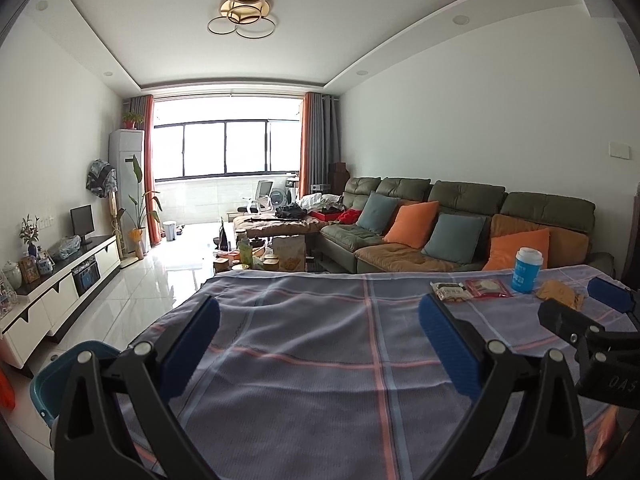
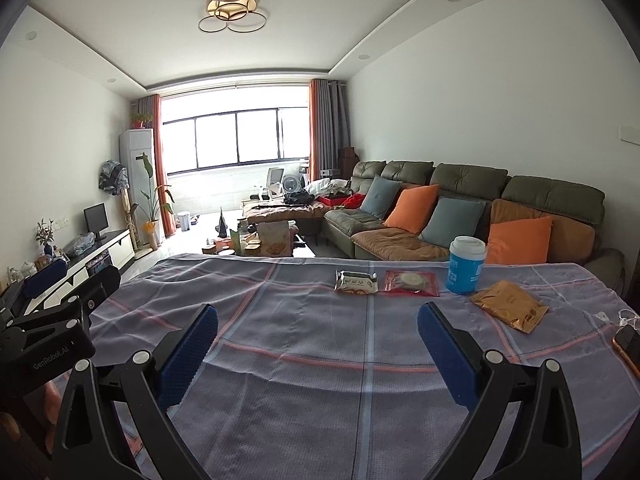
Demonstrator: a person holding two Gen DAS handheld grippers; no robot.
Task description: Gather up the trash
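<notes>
Trash lies along the far side of the cloth-covered table [image 2: 320, 360]: a silver-brown snack wrapper [image 2: 356, 281], a red packet [image 2: 411, 282], a blue paper cup with a white lid [image 2: 466, 265] standing upright, and a gold crumpled bag [image 2: 509, 306]. The same wrapper [image 1: 450, 291], red packet [image 1: 488, 288], cup [image 1: 527, 269] and gold bag [image 1: 560, 294] show far right in the left wrist view. My left gripper [image 1: 320, 340] is open and empty over the table. My right gripper [image 2: 318, 344] is open and empty, short of the trash.
A teal bin [image 1: 60, 380] stands on the floor left of the table. A phone with an orange edge [image 2: 626, 346] and a white cable lie at the table's right edge. A green sofa [image 2: 460, 208] with cushions and a cluttered coffee table [image 2: 264, 240] lie beyond.
</notes>
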